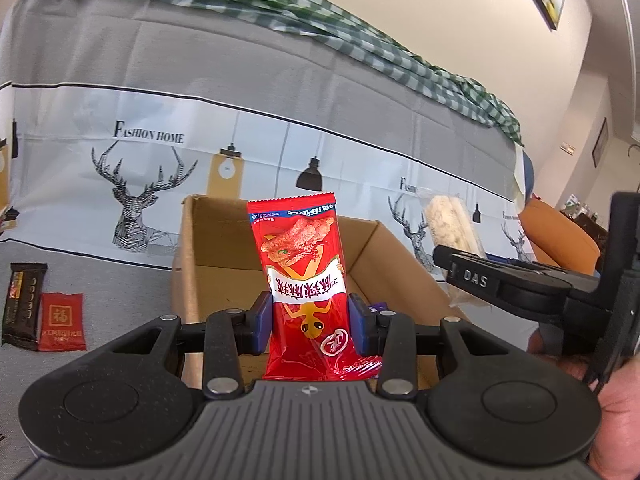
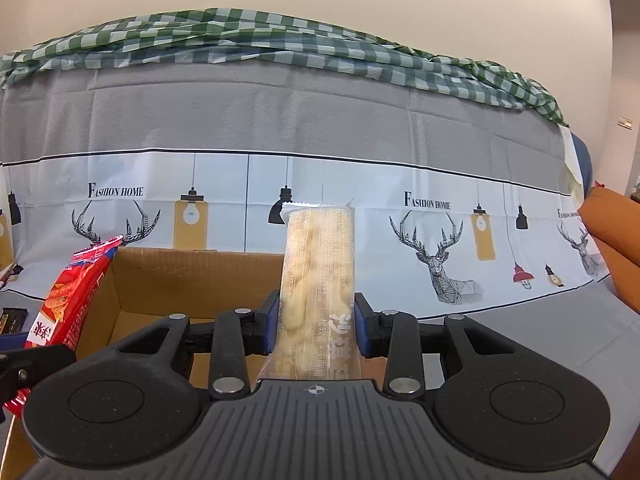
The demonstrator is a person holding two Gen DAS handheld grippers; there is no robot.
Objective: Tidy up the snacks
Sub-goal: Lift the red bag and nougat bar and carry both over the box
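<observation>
My left gripper (image 1: pixel 311 320) is shut on a red spicy-snack packet (image 1: pixel 298 256) that stands upright over the open cardboard box (image 1: pixel 188 264). My right gripper (image 2: pixel 316 324) is shut on a clear packet of pale puffed snack (image 2: pixel 318 264), also upright above the same box (image 2: pixel 168 280). In the left wrist view the pale packet (image 1: pixel 450 224) and the right gripper's black arm show at the right. The red packet (image 2: pixel 68 300) appears at the left edge of the right wrist view. Red and purple wrappers (image 1: pixel 360 366) lie inside the box.
A dark brown bar (image 1: pixel 22 304) and a small red sachet (image 1: pixel 62 322) lie on the grey cover left of the box. The sofa back with a deer-print cloth (image 2: pixel 320 184) rises behind. An orange cushion (image 2: pixel 616 232) sits far right. A hand (image 1: pixel 620 408) shows at lower right.
</observation>
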